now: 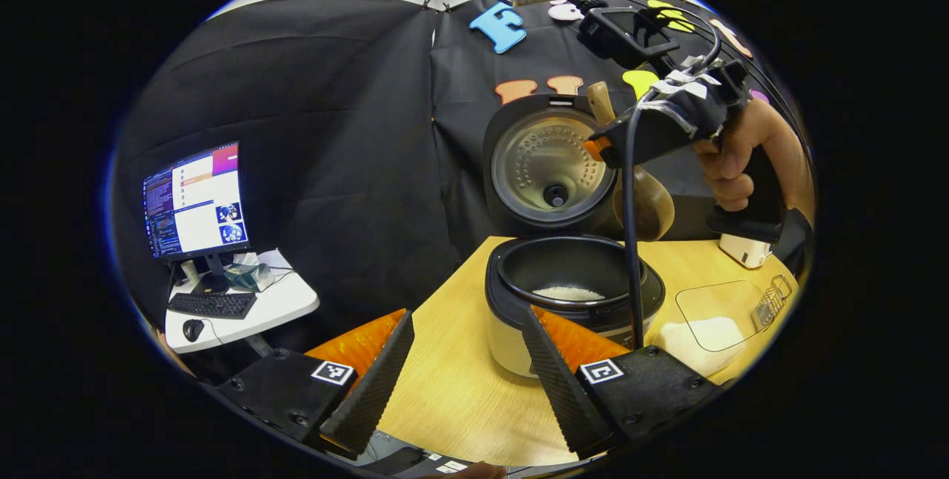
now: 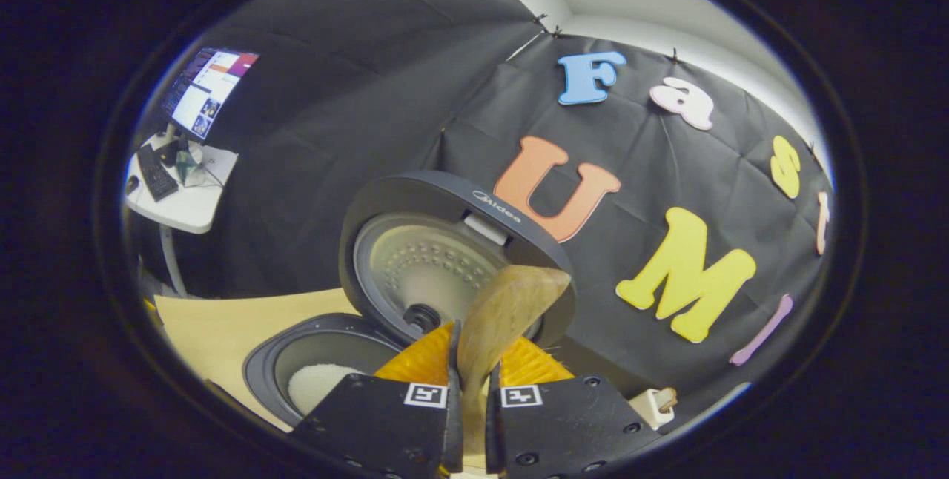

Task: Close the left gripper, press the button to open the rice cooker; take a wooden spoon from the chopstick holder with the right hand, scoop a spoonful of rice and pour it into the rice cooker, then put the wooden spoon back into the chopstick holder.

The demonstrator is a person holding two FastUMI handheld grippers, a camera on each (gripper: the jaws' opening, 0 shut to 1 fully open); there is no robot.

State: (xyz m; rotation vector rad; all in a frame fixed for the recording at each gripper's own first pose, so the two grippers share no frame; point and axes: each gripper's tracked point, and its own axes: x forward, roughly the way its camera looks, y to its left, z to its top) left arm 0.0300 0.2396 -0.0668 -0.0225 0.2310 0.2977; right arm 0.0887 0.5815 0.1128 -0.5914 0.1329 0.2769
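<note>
The rice cooker (image 1: 511, 342) stands on the wooden table with its lid (image 1: 550, 166) raised upright, and a small heap of white rice (image 1: 569, 292) lies in the dark inner pot. My left gripper (image 1: 467, 322) hangs open in front of the cooker, holding nothing. Above the pot's right rim a hand holds my right gripper (image 1: 599, 149), shut on the wooden spoon (image 1: 646, 205), whose round bowl hangs below the fingers. In the right gripper view the spoon (image 2: 511, 301) sits clamped in my right gripper (image 2: 474, 371), before the open lid (image 2: 415, 271) and the rice (image 2: 319, 384).
A clear container (image 1: 713, 293) with white rice sits on the table right of the cooker, a wire rack (image 1: 771, 302) beside it and a white holder (image 1: 745, 250) behind. A black cable (image 1: 630, 242) dangles from the right gripper across the pot. A desk with a monitor (image 1: 196, 201) stands far left.
</note>
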